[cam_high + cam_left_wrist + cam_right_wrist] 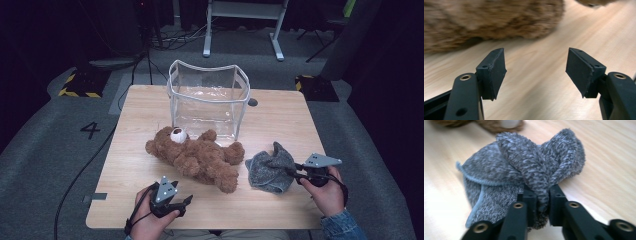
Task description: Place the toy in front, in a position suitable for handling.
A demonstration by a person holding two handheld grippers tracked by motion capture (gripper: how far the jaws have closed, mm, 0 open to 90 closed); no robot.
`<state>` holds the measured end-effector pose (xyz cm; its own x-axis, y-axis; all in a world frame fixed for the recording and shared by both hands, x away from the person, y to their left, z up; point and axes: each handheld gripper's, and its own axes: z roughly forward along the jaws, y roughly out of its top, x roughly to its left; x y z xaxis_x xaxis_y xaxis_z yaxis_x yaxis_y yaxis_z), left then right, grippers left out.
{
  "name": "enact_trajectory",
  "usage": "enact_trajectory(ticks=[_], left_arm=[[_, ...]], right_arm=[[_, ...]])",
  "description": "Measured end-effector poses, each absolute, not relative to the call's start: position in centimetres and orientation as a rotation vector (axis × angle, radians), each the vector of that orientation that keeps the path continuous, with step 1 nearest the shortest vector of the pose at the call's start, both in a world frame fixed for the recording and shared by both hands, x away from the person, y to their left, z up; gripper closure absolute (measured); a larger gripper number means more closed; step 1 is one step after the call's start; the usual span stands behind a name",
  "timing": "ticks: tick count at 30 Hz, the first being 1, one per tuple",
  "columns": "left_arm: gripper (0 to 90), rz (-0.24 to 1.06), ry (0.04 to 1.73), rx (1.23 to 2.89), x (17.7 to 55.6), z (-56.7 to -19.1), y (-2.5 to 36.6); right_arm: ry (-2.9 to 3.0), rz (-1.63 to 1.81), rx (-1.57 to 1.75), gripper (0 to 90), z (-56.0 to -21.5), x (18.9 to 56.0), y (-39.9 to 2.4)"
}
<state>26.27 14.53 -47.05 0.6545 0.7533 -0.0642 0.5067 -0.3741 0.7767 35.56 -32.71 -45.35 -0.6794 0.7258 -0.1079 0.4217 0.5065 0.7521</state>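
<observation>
Grey knitted cloth (524,172) lies on the tabletop (280,120) right of the teddy bear (197,157), a raised fold pinched in the right tongs (543,202), while the left tongs (536,72) gape empty near the bear.

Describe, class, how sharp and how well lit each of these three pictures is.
High view: the table is evenly lit, the room around it dark, and the clear bag shows glare. Left gripper view: the jaws are sharp, the teddy bear a soft blur. Right gripper view: the grey cloth is fairly sharp near the jaws, with the far table top washed out.
</observation>
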Motion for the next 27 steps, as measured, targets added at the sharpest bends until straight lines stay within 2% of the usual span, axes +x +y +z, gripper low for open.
enact_trajectory(ticks=[1, 2, 5, 11, 12, 14, 15, 16, 17, 20, 22, 25, 26, 27], left_arm=[[31.9, 0.395, 0.991, 2.043, 26.4, -47.0, 15.0], [31.7, 0.397, 1.003, 2.036, 26.4, -47.0, 15.3], [31.6, 0.42, 1.039, 1.999, 26.7, -46.7, 16.5], [31.5, 0.451, 1.061, 1.986, 26.7, -46.6, 17.3], [31.5, 0.452, 1.065, 1.981, 26.7, -46.5, 17.5], [31.4, 0.457, 1.068, 1.976, 26.7, -46.5, 17.5], [31.4, 0.471, 1.072, 1.971, 26.7, -46.4, 17.8], [31.4, 0.471, 1.072, 1.971, 26.7, -46.4, 17.8], [31.4, 0.479, 1.073, 1.965, 26.6, -46.3, 17.9], [31.3, 0.474, 1.07, 1.967, 26.6, -46.3, 18.0], [31.3, 0.473, 1.064, 1.967, 26.6, -46.3, 17.9], [31.2, 0.462, 1.054, 1.964, 26.6, -46.3, 18.0], [31.2, 0.47, 1.059, 1.962, 26.6, -46.3, 18.1], [31.2, 0.472, 1.059, 1.96, 26.6, -46.3, 18.2]], right_arm=[[2.341, 1.005, 0.947, 54.6, -45.3, 35.6, -32.7], [2.303, 1.004, 0.982, 43.1, -45.2, 35.7, -32.8], [2.22, 1.083, 0.975, 27.1, -43.8, 34.8, -31.7], [2.304, 1.291, 0.825, 28.2, -41.7, 32.8, -27.6], [2.378, 1.358, 0.733, 27.1, -41.5, 32.0, -24.9], [2.408, 1.365, 0.702, 26.5, -41.5, 31.7, -23.9], [2.479, 1.389, 0.604, 25.2, -41.6, 31.1, -21.2], [2.479, 1.389, 0.604, 25.2, -41.6, 31.1, -21.2], [2.511, 1.403, 0.538, 24.7, -41.5, 30.8, -19.2], [2.517, 1.39, 0.497, 23.5, -41.5, 30.7, -17.7], [2.535, 1.303, 0.459, 20.6, -42.1, 31.3, -15.2], [2.536, 1.234, 0.477, 19.9, -42.7, 31.9, -14.3], [2.534, 1.208, 0.499, 21.6, -43.2, 32.4, -14.0], [2.539, 1.205, 0.506, 34.9, -43.4, 32.6, -13.9]])
